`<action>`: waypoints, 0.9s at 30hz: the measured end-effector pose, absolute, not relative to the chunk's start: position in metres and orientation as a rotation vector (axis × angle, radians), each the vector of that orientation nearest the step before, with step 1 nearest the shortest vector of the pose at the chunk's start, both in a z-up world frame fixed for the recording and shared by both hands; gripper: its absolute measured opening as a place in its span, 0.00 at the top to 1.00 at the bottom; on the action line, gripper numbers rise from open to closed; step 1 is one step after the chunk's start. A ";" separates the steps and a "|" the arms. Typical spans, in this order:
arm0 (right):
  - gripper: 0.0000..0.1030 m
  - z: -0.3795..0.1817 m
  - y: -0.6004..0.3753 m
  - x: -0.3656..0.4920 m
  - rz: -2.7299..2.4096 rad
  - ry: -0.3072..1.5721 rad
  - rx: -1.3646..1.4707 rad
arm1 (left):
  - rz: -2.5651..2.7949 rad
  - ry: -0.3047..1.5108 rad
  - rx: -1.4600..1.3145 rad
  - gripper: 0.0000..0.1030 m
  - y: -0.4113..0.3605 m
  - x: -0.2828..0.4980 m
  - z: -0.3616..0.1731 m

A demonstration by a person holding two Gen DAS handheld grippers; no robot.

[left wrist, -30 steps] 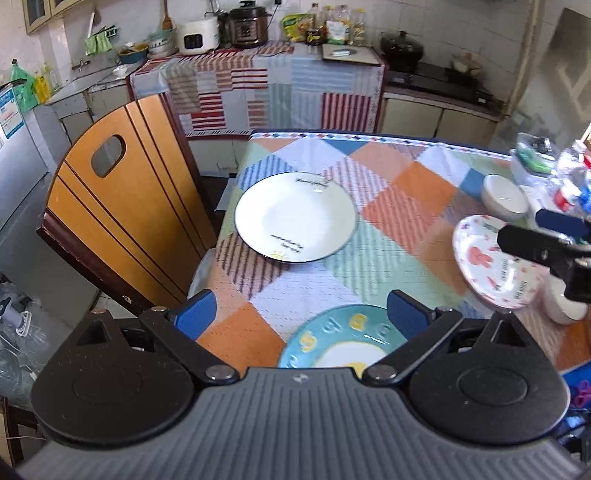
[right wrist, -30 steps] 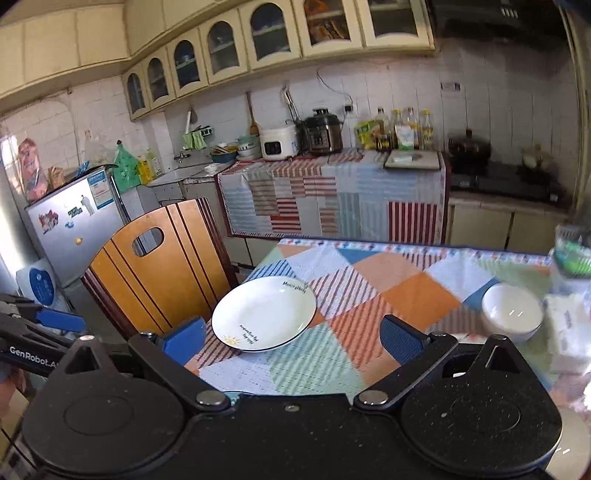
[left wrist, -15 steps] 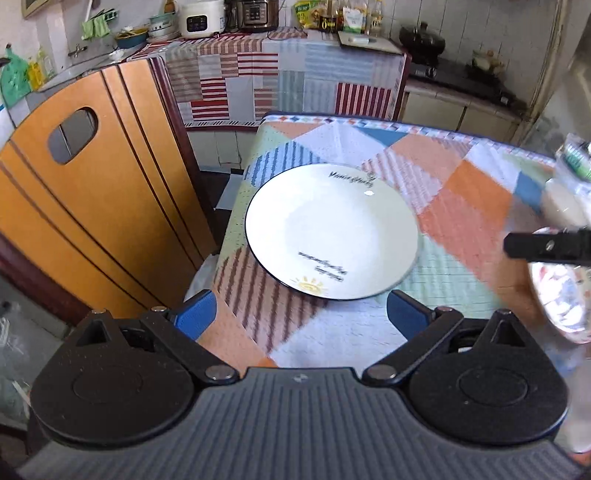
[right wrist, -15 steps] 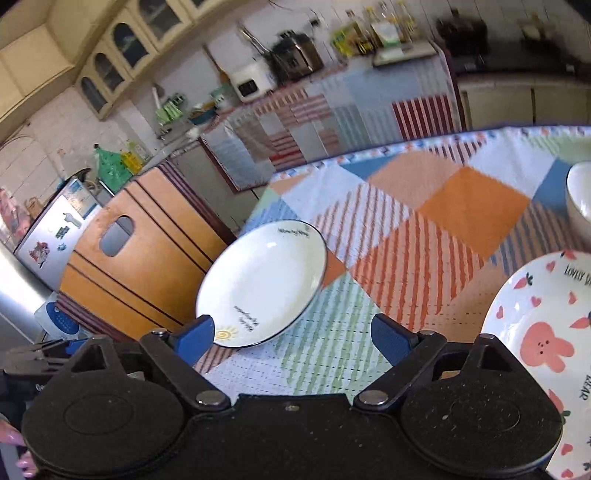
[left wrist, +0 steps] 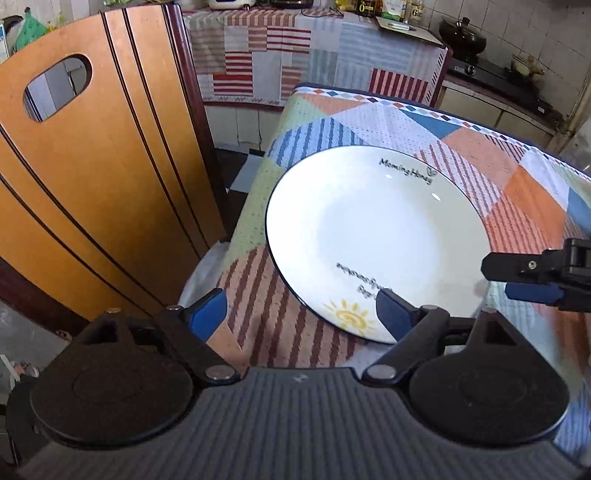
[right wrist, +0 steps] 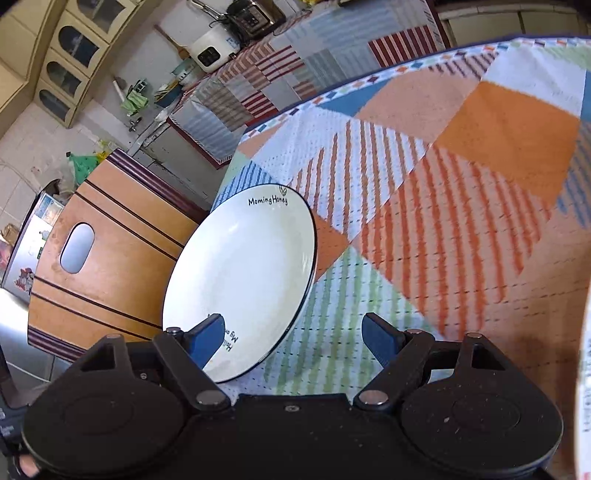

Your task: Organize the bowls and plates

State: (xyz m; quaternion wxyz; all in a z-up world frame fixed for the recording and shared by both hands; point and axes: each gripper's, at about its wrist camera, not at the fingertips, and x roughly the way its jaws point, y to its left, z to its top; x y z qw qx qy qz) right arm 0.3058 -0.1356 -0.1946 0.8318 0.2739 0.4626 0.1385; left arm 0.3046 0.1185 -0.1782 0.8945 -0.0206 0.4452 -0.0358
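A white plate (left wrist: 376, 236) with a thin dark rim and a sun drawing lies on the patchwork tablecloth (left wrist: 524, 192), near the table's left edge. My left gripper (left wrist: 299, 315) hovers low over the plate's near-left rim. Its jaws are closing with the rim between them, and the pads do not press on it. My right gripper (right wrist: 293, 338) comes at the same plate (right wrist: 240, 280) from its right side, tilted, also closing with the rim between its jaws and no contact. In the left wrist view the right gripper (left wrist: 496, 280) shows by the plate's right edge.
A wooden chair back (left wrist: 96, 192) stands close against the table's left side. The rim of a pink patterned plate (right wrist: 583, 387) shows at the right edge. Beyond the table are a cloth-covered counter (left wrist: 314, 48) with appliances and a stove with a black pot (left wrist: 463, 35).
Both grippers have come down and forward onto the white plate, which now fills the views. The right gripper has rolled. Both pairs of jaws have narrowed a little. The blue-green plate has left view.
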 end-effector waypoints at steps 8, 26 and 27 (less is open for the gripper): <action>0.75 -0.206 -0.123 0.331 0.270 0.973 0.500 | -0.037 1.009 -0.114 0.31 0.132 0.332 -0.202; 0.83 -0.205 -0.128 0.335 0.344 0.995 0.407 | -0.091 0.987 -0.129 0.74 0.113 0.336 -0.192; 0.83 -0.201 -0.131 0.332 0.338 1.000 0.406 | -0.107 0.980 -0.104 0.74 0.108 0.332 -0.189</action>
